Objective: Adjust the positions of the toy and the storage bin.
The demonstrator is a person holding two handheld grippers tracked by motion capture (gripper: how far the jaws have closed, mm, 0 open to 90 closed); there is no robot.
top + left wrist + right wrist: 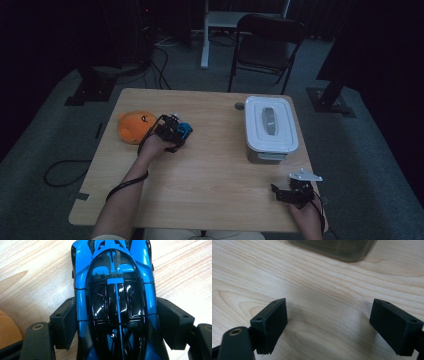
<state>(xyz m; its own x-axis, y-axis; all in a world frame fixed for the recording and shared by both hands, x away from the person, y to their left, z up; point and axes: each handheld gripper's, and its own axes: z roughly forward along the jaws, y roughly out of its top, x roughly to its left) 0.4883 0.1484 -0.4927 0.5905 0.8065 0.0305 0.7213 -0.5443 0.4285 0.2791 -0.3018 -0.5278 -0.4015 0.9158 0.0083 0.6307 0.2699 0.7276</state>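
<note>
1. Toy car (pixel 116 302): blue with a black canopy, on the table (pixel 210 170) left of centre, just beside the orange plush (pixel 134 126).
2. Left gripper (pixel 176 134): jaws clamped against both flanks of the car, one pad on each side, contact visible in the left gripper view.
3. Plush: lies at the table's left edge, apart from the jaws.
4. Box (pixel 270 129): white lid on, grey body, standing on the right half, well apart from the car.
5. Right gripper (pixel 285 194): near the front right corner, jaws spread wide over bare wood, holding nothing; the box's base lies ahead of it.
</note>
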